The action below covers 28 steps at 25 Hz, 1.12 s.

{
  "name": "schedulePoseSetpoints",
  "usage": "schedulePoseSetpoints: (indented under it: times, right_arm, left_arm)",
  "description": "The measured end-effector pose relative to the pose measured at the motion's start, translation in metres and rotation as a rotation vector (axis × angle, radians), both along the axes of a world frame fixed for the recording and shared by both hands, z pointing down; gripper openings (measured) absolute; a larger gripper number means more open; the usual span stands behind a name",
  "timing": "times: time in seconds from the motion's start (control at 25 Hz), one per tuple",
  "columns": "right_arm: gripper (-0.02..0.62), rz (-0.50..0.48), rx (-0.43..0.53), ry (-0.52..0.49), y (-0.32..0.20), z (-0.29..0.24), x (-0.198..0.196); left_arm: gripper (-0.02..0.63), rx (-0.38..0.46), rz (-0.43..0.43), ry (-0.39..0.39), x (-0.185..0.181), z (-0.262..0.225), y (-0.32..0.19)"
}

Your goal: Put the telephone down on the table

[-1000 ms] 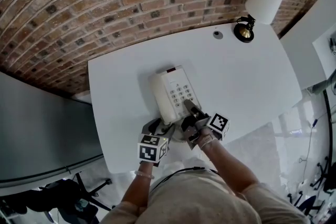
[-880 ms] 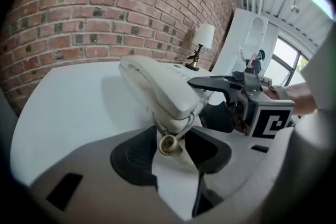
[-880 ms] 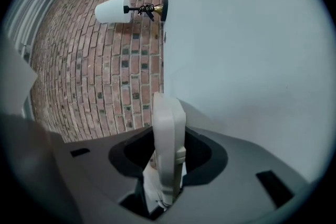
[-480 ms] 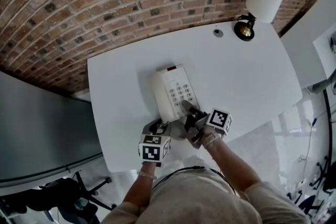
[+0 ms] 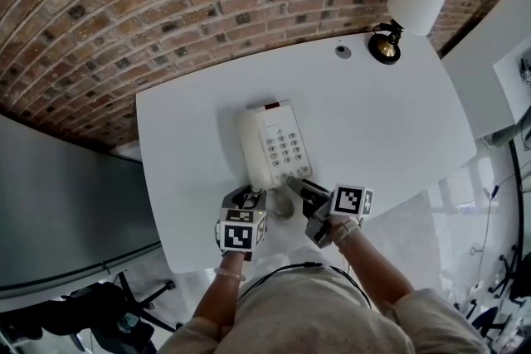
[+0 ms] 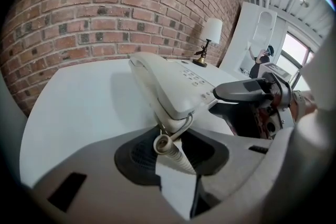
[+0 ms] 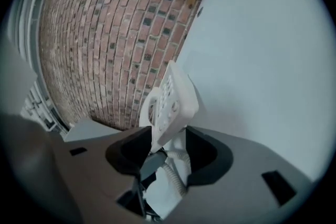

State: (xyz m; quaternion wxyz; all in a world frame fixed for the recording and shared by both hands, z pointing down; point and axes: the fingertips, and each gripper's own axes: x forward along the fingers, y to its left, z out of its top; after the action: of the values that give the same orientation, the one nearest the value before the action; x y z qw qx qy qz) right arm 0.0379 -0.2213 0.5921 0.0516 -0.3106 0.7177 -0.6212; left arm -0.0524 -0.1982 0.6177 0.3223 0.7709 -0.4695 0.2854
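The white telephone lies flat on the white table, handset in its cradle on the left, keypad up. My left gripper is at the phone's near end. Its jaws are closing, and the coiled cord runs between them without the pads pressing on it. My right gripper is just off the phone's near right corner. Its jaws are opening wide, nothing gripped. In the right gripper view the telephone shows ahead of the gap and the cord below it. The right gripper also appears in the left gripper view.
A lamp with a white shade stands at the table's far right corner, and a round cable grommet sits beside it. A brick wall runs behind the table. The table's near edge lies just under both grippers.
The right gripper has drawn back off the keypad toward the near edge, and its jaws have spread. The left gripper's jaws have narrowed around the cord. The telephone has barely moved.
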Motion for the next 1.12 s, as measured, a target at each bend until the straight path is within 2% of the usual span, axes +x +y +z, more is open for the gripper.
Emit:
schedulePoseSetpoints:
  times: [0.12,0.2,0.36,0.44,0.72,0.96,1.12]
  right_arm:
    - [0.199,-0.144,0.077,0.136,0.012,0.003,-0.007]
    - [0.176,-0.23,0.136,0.24,0.016,0.006,-0.012]
    - [0.126,-0.342,0.188,0.388,0.022,0.017,-0.02]
    - [0.095,-0.349,0.188,0.418,0.023,0.021,-0.021]
    - [0.024,-0.297,0.104,0.422,0.02,0.032,-0.018]
    - [0.011,-0.272,0.036,0.426,0.017,0.041,-0.016]
    - [0.009,-0.26,0.005,0.413,0.017,0.044,-0.016]
  left_arm:
    - [0.124,-0.011,0.012,-0.014,-0.002,0.004,0.0]
    - [0.123,-0.017,0.025,-0.027,-0.002,0.006,0.0]
    - [0.12,-0.034,0.056,-0.059,-0.002,0.01,0.001]
    - [0.12,-0.045,0.074,-0.073,-0.001,0.013,0.002]
    - [0.117,-0.083,0.095,-0.082,-0.001,0.018,0.002]
    - [0.117,-0.143,0.115,-0.067,-0.001,0.021,0.004]
    - [0.118,-0.153,0.111,-0.048,-0.002,0.021,0.003]
